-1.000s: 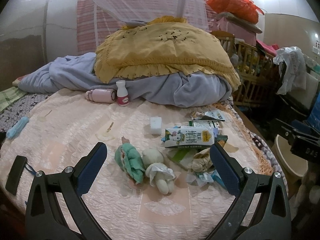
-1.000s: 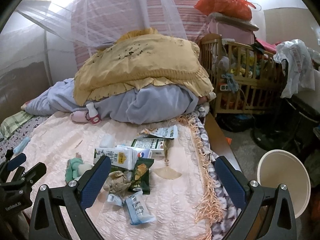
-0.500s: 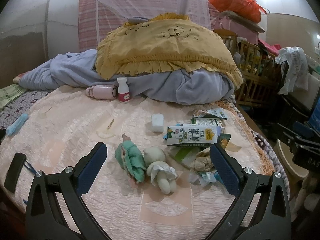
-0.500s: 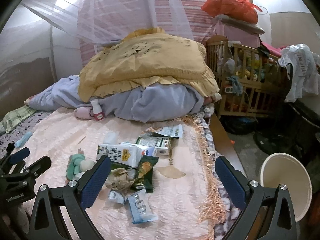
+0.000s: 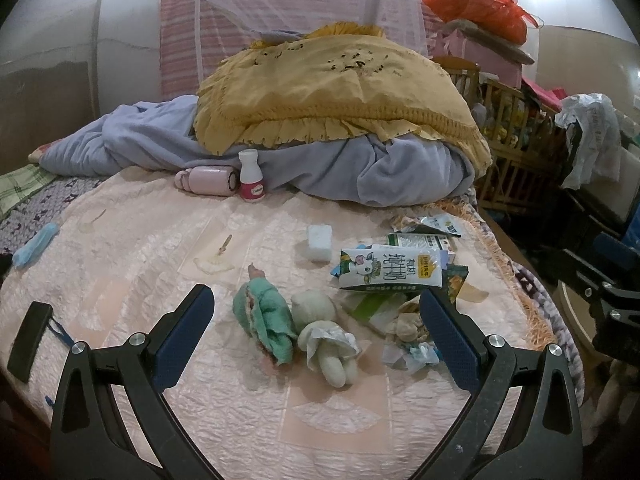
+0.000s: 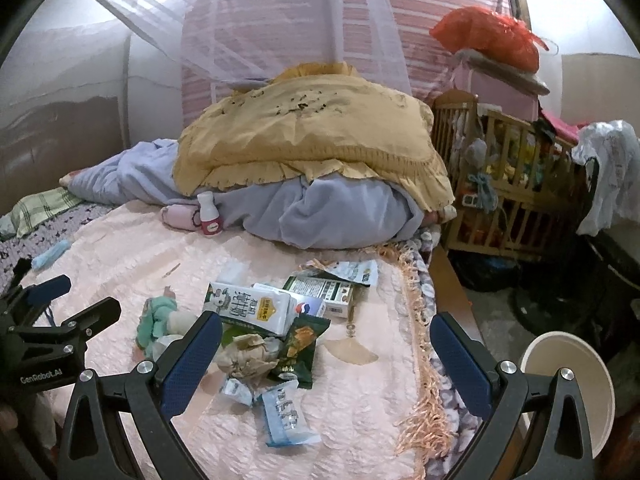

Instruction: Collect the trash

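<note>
Trash lies in a heap on the pink bedspread (image 5: 132,248): a milk carton (image 5: 390,270) (image 6: 250,308), a green snack bag (image 6: 300,346), crumpled paper (image 6: 244,358) (image 5: 406,322), a blue wrapper (image 6: 286,416) and a green-and-white box (image 6: 324,288). My left gripper (image 5: 316,336) is open above the near bed edge, with a green rag doll (image 5: 266,316) and a cream plush toy (image 5: 326,340) lying between its fingers' line of sight. My right gripper (image 6: 326,356) is open too, hovering over the heap. A cream bin (image 6: 568,388) stands on the floor right of the bed.
A yellow pillow (image 5: 336,92) on a grey-blue blanket (image 5: 360,168) fills the far bed. A pink-capped bottle (image 5: 251,176), pink roll (image 5: 206,180), white foam block (image 5: 319,242) and black phone (image 5: 30,340) lie on the spread. A wooden crib (image 6: 508,184) stands right.
Both grippers have crept forward toward the heap, so bed and trash look slightly nearer. Their fingers stayed open and nothing on the bed has moved.
</note>
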